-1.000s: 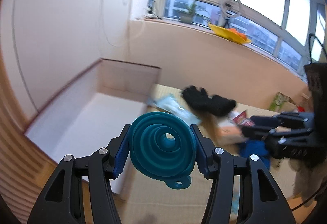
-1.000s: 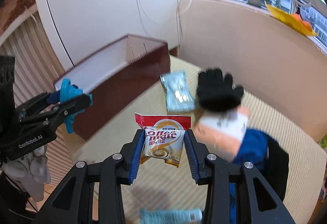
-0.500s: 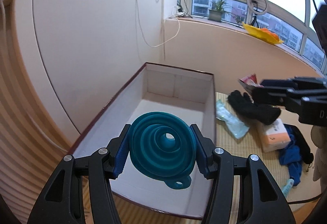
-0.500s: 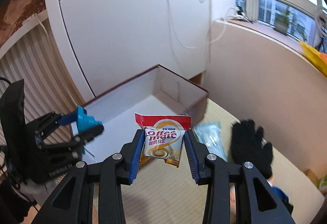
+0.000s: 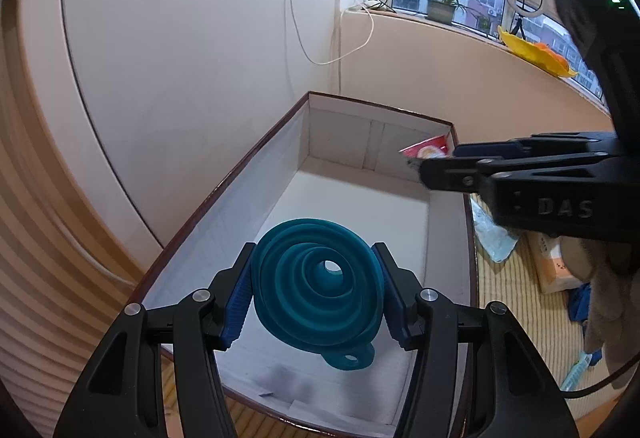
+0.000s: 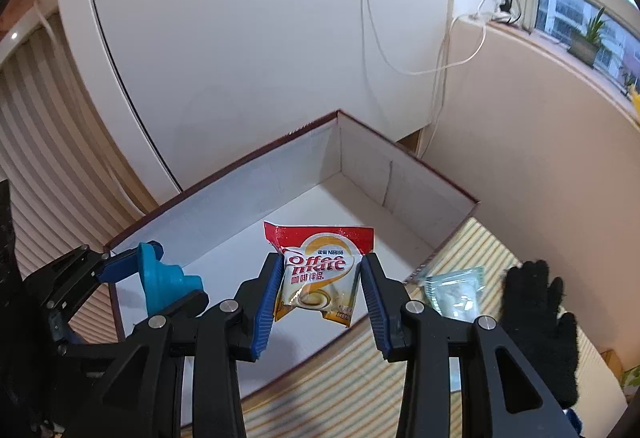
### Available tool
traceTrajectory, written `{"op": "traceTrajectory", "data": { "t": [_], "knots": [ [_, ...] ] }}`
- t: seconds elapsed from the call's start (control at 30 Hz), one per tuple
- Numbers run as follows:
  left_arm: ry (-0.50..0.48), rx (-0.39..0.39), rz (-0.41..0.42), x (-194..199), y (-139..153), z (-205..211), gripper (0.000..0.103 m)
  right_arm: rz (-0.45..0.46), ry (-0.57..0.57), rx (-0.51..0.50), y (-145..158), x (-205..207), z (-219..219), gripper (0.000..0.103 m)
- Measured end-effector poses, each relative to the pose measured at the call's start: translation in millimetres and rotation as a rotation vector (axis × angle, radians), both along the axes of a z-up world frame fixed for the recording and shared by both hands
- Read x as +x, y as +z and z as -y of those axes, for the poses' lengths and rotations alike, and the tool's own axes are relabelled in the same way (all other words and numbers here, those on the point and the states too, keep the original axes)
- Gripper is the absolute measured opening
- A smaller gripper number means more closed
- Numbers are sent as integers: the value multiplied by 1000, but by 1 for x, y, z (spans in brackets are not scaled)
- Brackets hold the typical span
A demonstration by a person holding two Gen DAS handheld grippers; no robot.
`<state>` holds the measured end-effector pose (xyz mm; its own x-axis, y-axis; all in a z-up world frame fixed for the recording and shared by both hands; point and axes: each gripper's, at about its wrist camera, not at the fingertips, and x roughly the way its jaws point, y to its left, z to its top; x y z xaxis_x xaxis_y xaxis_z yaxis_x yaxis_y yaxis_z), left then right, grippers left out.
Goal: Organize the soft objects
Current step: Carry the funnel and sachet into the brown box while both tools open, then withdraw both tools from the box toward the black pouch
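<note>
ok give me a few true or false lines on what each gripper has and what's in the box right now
1. The left gripper holds a teal collapsible silicone funnel. True.
2. The right gripper holds a black knit glove. False: its fingers clamp a red and white creamer sachet; the black knit glove lies on the striped mat.
3. The open cardboard box already has items lying in it. False: the floor that shows is bare.
4. Both held items hang over the box. True.
5. A pale blue plastic packet lies outside the box. True.
</note>
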<state>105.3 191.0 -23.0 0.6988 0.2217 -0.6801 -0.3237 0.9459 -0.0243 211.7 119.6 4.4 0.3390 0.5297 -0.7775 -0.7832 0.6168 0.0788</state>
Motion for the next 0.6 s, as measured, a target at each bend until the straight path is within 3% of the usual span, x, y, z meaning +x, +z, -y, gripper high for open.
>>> {"op": "traceTrajectory", "data": {
  "t": [0.33,0.4,0.47,0.53,0.6],
  "knots": [
    [-2,-3,-3,-1,1,-1,59,-17,4,-15,-7,0,-11,39],
    [-3,-4,-2,0,0,-1,60,-18,2,-17,-6,0,-11,43],
    [-7,-3,-2,1,0,-1,64,-11,-6,-16,-4,0,-10,55],
    [-2,-4,11,-2,2,-1,75,-5,-7,-11,-2,-1,-8,63],
    [1,-4,20,-3,5,-1,78,1,-9,-6,0,-1,-6,66]
  ]
}}
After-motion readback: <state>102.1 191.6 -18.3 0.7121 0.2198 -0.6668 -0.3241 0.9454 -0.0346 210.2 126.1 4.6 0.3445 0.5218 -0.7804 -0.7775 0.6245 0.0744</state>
